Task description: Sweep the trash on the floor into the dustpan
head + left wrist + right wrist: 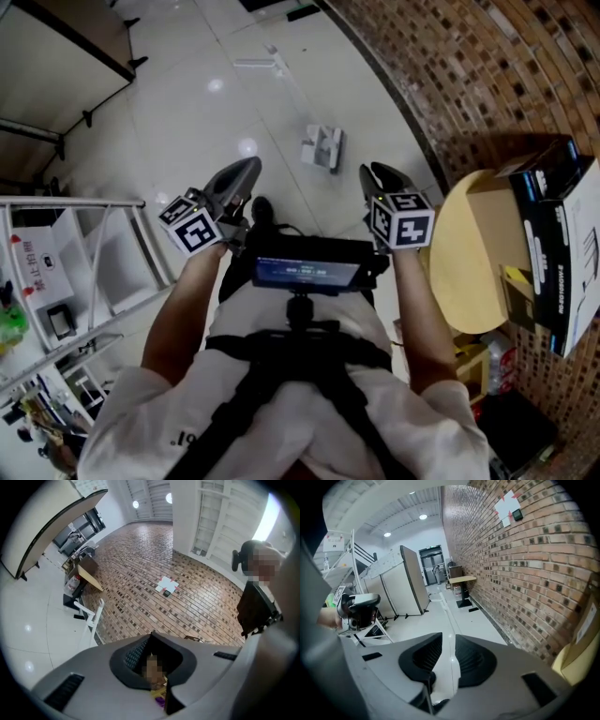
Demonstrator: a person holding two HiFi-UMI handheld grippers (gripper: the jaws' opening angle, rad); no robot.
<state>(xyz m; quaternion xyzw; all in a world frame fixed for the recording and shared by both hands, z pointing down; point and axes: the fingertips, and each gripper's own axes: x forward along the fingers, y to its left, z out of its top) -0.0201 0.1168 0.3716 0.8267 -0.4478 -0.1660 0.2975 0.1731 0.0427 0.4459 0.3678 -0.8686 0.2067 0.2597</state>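
At the far left of the head view stands a white shelf rack. Just right of it the left claw is held out level, its jaws pressed together on nothing. Ahead and a little further right, a small white object sits on the glossy white floor, close to the brick wall. I take it for the dustpan, perhaps standing upright with its handle, though it is too small to be sure. No trash can be picked out on the tiles. The right claw tilts downward, its jaws a narrow slit apart with only floor showing between them. Furthest right is a round counter carrying a black-and-white box.

If that object is the dustpan, it is probably light, stiff plastic. It would be best taken squarely by the handle, since a slim smooth handle may twist between the pads. Light trash would likely skate on such tile, so the pan's lip should sit flat on the floor.
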